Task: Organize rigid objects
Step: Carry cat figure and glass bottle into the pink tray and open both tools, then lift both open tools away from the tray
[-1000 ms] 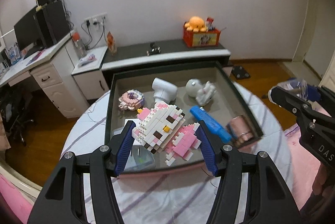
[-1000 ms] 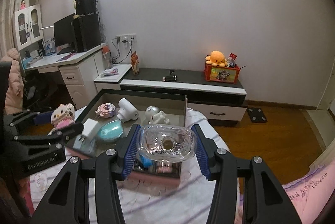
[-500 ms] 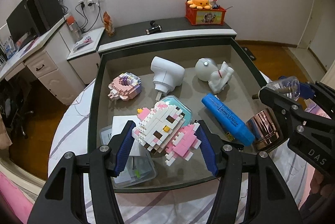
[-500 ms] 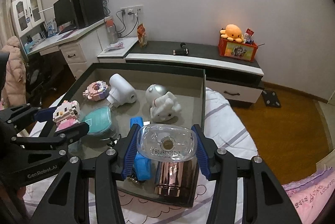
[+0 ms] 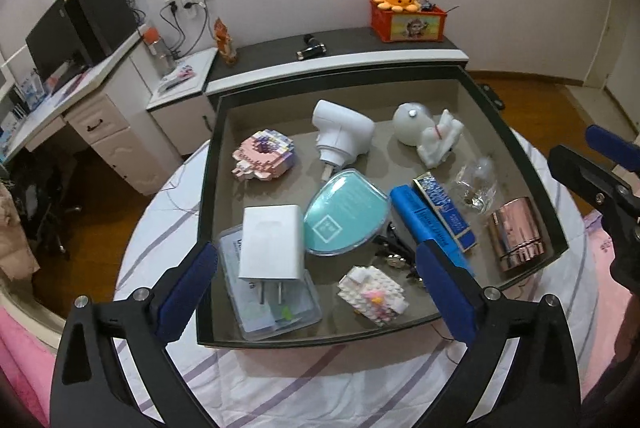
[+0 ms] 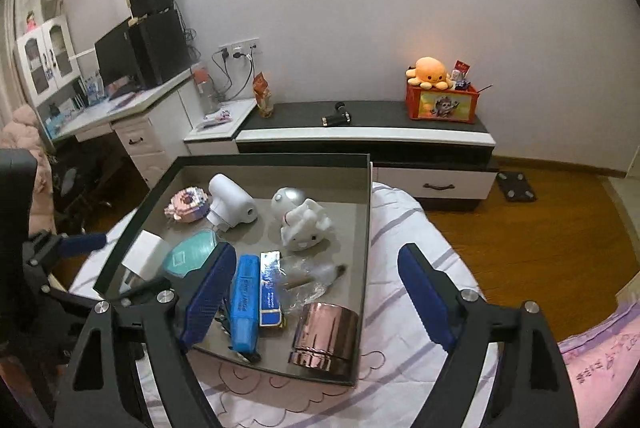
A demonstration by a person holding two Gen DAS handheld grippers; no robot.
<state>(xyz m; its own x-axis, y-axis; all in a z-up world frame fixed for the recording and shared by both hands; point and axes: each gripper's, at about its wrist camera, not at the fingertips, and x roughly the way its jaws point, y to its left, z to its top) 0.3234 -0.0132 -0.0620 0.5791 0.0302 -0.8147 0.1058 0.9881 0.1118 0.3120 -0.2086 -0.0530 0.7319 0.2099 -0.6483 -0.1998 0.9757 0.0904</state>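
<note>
The left gripper (image 5: 316, 284) hangs over the near edge of the tray (image 5: 208, 196); its jaws are opening and stand spread, with nothing pinched. Between and just beyond its blue pads lies the block cat (image 5: 374, 294), a small figure of white bricks with pink patches, tipped on its side on the tray floor near the front wall.

The right gripper (image 6: 316, 292) is over the tray's near right part; its jaws are likewise opening, wide apart, gripping nothing. Below them lies the clear piece (image 6: 310, 278), a transparent, glassy object, resting on the tray floor between the blue box (image 6: 270, 288) and the right wall, just behind the copper cup (image 6: 326, 334). Its exact shape is hard to tell.

The tray is a shallow, dark-rimmed rectangle with a grey floor, set on a striped cloth (image 5: 280, 380). Contents, back row: a pink block piece (image 5: 264, 158), a white plug-in device (image 5: 342, 134), a white round figurine (image 5: 430, 132). Middle: a teal case (image 5: 346, 216), a blue marker (image 5: 424, 224) and the blue box side by side. Front left: a white charger (image 5: 272, 242) lying on a clear flat case (image 5: 280, 308). Front right: the copper cup, standing against the corner. Small dark metal items beside the marker are too indistinct to identify.
</note>
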